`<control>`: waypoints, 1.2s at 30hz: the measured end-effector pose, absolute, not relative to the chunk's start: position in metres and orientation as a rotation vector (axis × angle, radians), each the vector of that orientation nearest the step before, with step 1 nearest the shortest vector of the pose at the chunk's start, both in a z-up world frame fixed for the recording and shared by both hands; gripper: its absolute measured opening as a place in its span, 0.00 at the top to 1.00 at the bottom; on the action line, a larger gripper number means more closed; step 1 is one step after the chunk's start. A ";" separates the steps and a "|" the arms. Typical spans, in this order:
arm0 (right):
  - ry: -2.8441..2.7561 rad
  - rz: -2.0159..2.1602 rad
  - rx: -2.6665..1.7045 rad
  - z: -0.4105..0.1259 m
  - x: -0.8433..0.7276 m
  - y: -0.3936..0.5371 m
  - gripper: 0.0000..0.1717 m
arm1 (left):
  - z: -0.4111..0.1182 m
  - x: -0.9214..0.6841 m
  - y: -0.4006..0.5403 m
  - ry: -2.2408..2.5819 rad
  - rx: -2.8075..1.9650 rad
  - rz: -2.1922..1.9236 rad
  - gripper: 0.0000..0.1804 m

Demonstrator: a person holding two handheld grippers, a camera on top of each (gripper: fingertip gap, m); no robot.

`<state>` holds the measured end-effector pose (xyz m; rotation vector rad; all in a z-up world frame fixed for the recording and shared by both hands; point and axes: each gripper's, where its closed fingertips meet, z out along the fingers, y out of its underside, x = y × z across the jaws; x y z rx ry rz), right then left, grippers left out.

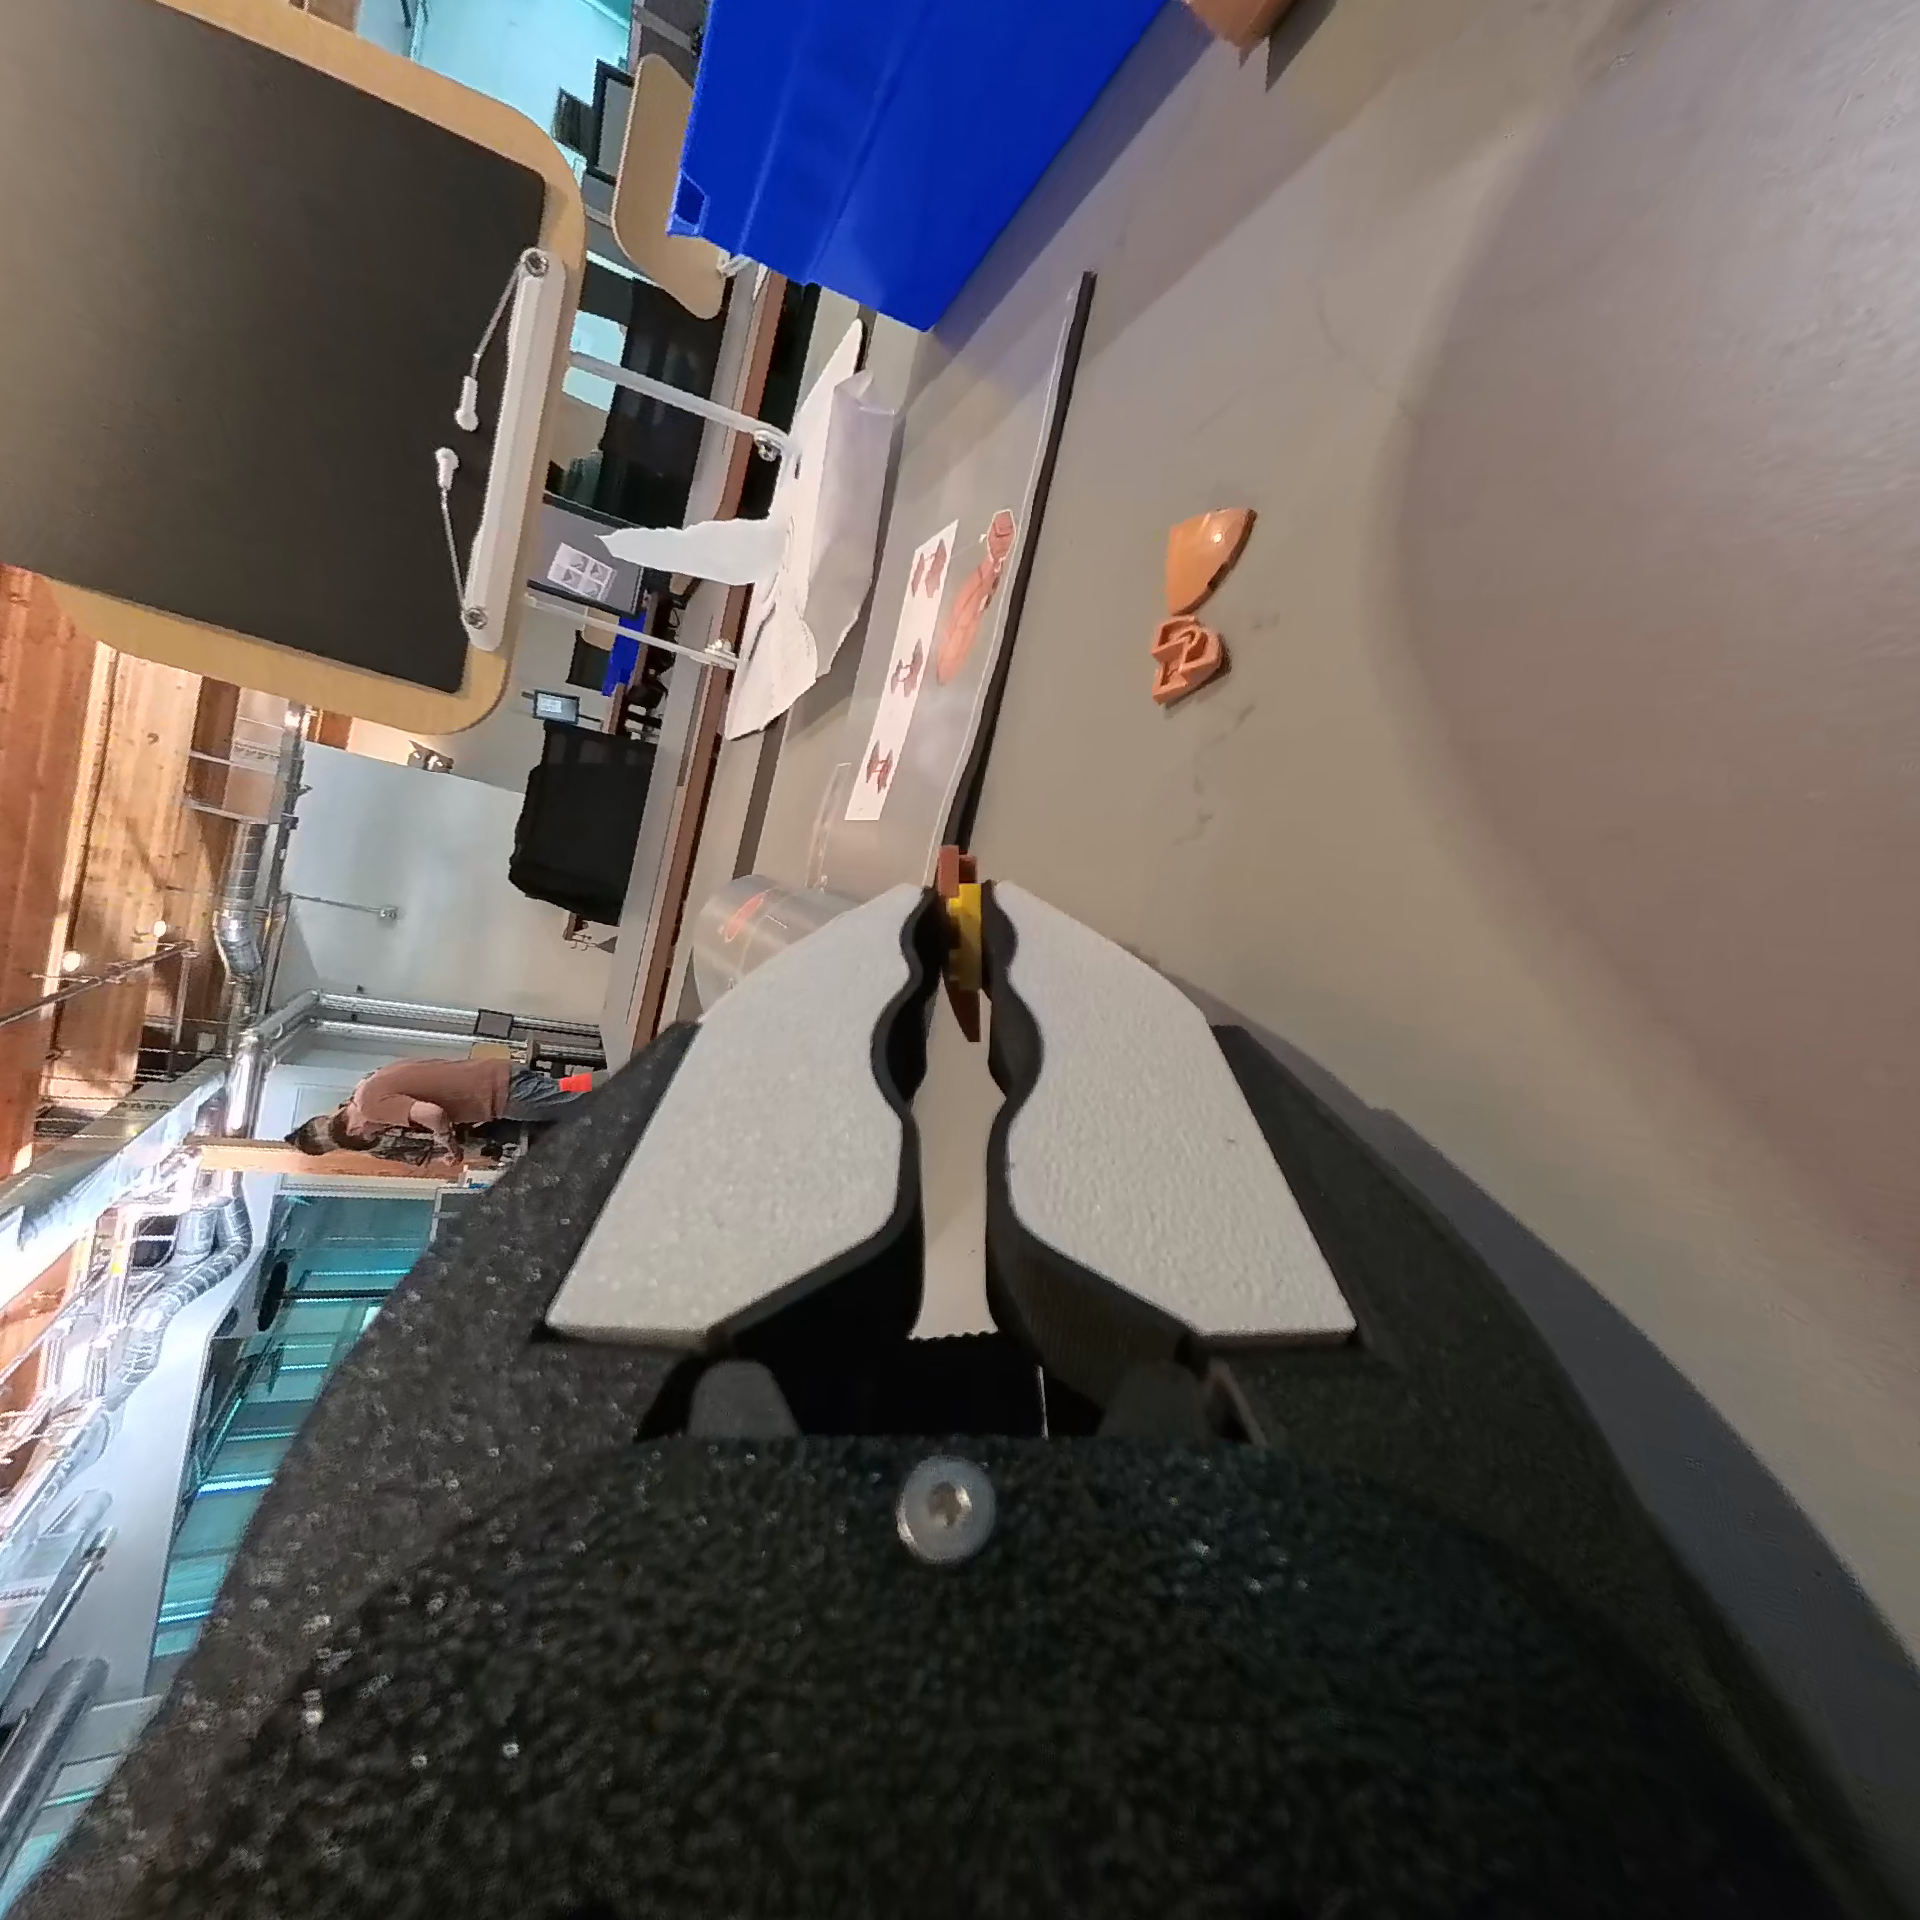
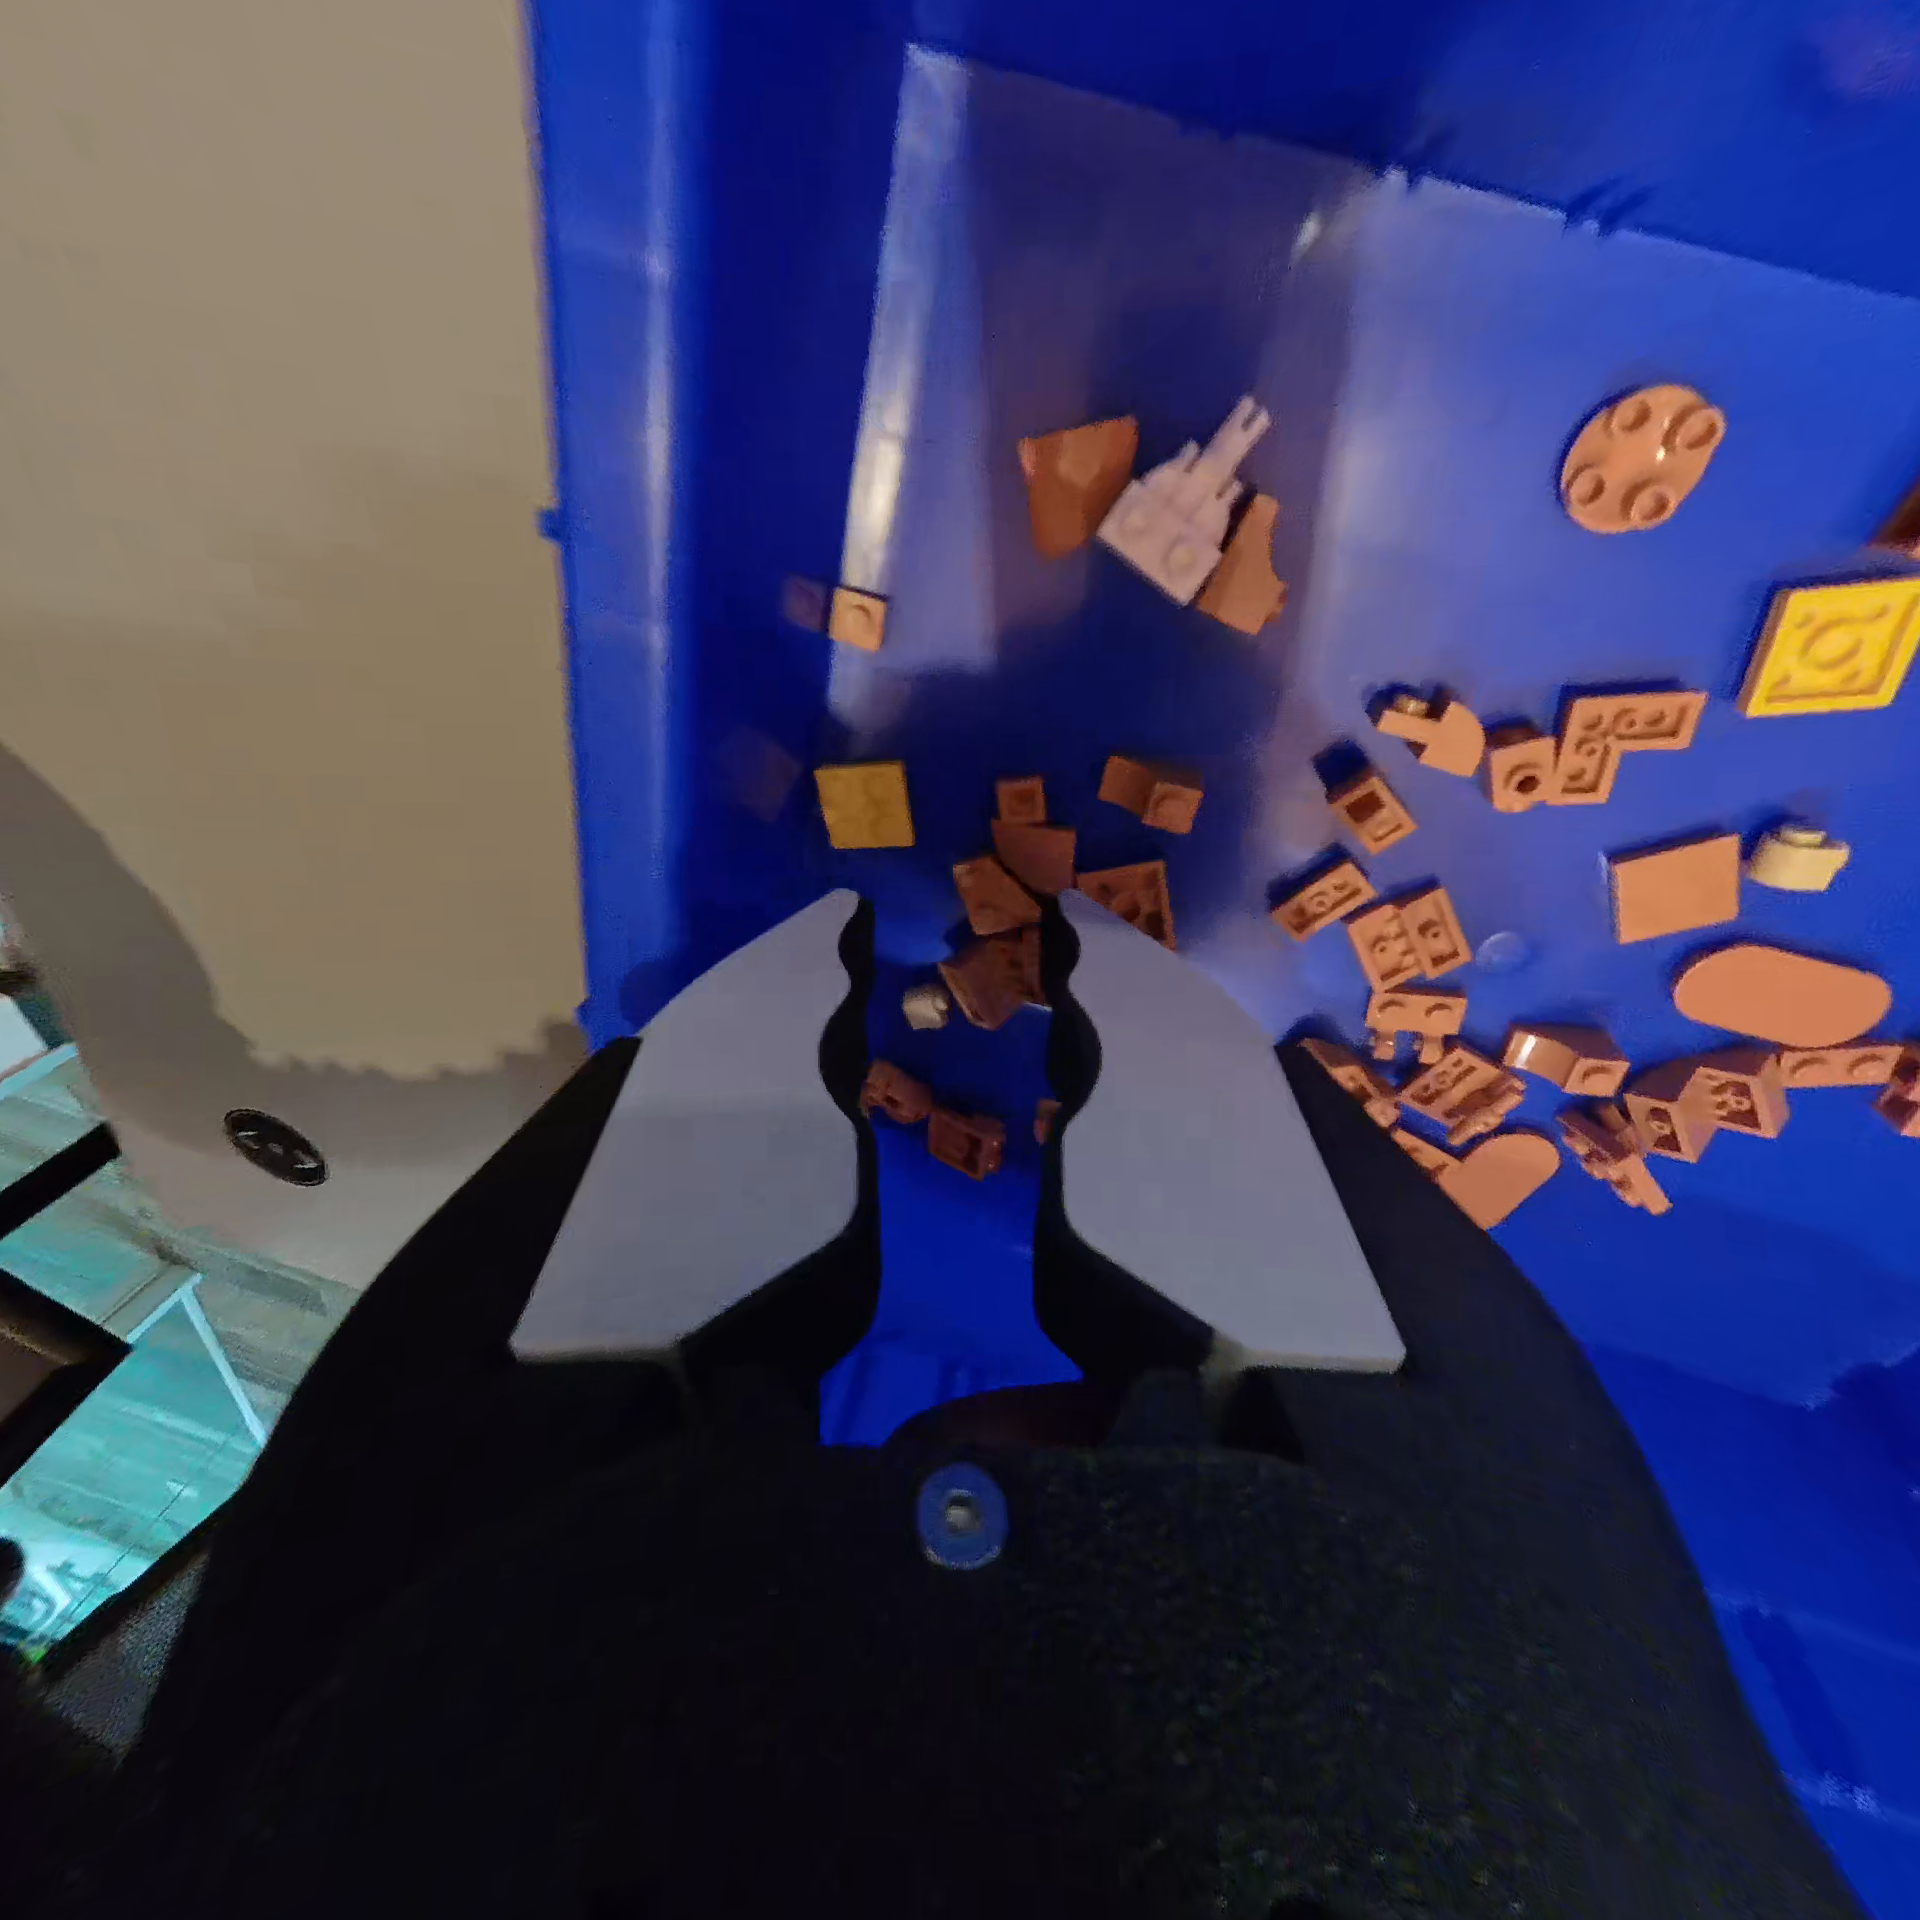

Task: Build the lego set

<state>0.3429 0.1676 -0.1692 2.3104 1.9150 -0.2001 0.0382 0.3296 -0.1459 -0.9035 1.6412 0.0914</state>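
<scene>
In the left wrist view my left gripper [image 1: 961,914] is shut on a small flat assembly of a yellow brick [image 1: 968,923] and brown bricks [image 1: 951,873], held edge-on above the grey table [image 1: 1455,727]. In the right wrist view my right gripper [image 2: 958,909] reaches into a blue bin [image 2: 727,416] over a cluster of brown bricks [image 2: 1003,971]. Its jaws stand partly apart. The right pad [image 2: 1060,935] is against the cluster, and blue floor shows between the left pad [image 2: 857,935] and the bricks. A small yellow plate [image 2: 864,803] lies just ahead on the left.
Several loose tan bricks, a round plate [image 2: 1642,457], a white piece [image 2: 1184,509] and a larger yellow plate [image 2: 1834,649] lie in the bin. On the table are two orange pieces [image 1: 1205,556], [image 1: 1190,660], a picture sheet [image 1: 904,675], a clear tub [image 1: 758,925] and the blue bin [image 1: 914,145]. About 35 centimeters separates my left fingertips from my right.
</scene>
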 end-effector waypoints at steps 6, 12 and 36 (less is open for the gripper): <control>1.935 -0.113 2.301 -0.180 0.347 0.168 0.82 | -0.150 0.041 0.328 1.660 -0.900 0.083 0.97; 1.959 -0.066 2.334 -0.182 0.347 0.175 0.93 | -0.150 0.040 0.329 1.656 -0.905 0.086 0.96; 2.213 -0.625 2.766 -0.072 0.116 0.177 0.93 | -0.137 0.017 0.318 1.667 -0.827 0.131 0.97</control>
